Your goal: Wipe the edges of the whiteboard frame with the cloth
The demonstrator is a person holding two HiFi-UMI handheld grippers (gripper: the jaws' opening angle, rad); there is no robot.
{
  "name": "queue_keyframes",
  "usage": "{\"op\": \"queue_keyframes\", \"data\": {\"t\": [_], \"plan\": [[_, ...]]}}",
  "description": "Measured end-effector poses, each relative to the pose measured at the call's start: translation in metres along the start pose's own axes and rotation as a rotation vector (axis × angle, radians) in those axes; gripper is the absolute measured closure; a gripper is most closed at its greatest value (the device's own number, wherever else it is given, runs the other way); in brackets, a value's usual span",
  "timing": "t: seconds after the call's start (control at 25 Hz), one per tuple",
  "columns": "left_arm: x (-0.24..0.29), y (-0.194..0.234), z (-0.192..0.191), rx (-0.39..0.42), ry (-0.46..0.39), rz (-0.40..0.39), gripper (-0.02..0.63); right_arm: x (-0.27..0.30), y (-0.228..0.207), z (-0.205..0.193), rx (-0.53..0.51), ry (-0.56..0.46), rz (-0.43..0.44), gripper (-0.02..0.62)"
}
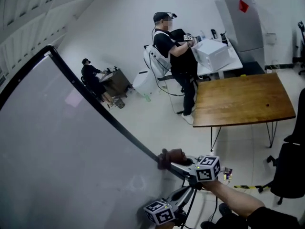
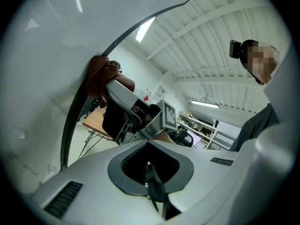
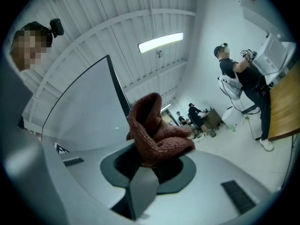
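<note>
Nearest, at the bottom of the head view: the grey left gripper [image 2: 149,167] with its square-marker cube [image 1: 159,213], held low below the other gripper, jaws pressed together and empty.

Just beyond and to the right: the grey right gripper [image 1: 182,163] at the end of a dark-sleeved forearm [image 1: 238,203], jaws clamped on a bunched reddish-brown knitted cloth [image 1: 170,157]. Cloth pressed against the thin black frame [image 3: 117,86] of the large white whiteboard [image 1: 62,156], on the board's right-hand edge, toward its near end. Whiteboard tilted and filling the left of the scene, with that frame edge running from near right to far left.

Beyond the grippers, on the right: a brown rectangular wooden table [image 1: 243,99] on thin black legs, and a black office chair [image 1: 291,171] at the near right edge.

Farther still, 2 people: a standing person [image 1: 174,46] in a black shirt, hands at a white box [image 1: 213,54] on a white tabletop, and a seated person [image 1: 93,75] in dark clothes at a small desk at far left. At far right, against the wall, a tall grey cabinet [image 1: 243,18].
</note>
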State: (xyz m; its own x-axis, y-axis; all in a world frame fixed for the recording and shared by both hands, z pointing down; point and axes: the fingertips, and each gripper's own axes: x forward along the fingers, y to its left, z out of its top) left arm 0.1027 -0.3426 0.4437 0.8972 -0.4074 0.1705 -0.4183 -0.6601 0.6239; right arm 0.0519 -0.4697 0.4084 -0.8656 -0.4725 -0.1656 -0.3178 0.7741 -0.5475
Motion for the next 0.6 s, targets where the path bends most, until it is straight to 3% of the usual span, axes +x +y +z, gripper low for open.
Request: {"op": "queue_keyframes", "data": {"t": [0.36,0.6], "plan": [[0.016,0.002,0.017,0.016,-0.048,0.099,0.611,-0.005,0.008,0.012,-0.09,-0.005,0.118,0.508],[0.022,0.027,-0.008,-0.015,-0.032,0.112,0.611,-0.004,-0.007,-0.012,-0.191,0.037,0.095,0.508]]}}
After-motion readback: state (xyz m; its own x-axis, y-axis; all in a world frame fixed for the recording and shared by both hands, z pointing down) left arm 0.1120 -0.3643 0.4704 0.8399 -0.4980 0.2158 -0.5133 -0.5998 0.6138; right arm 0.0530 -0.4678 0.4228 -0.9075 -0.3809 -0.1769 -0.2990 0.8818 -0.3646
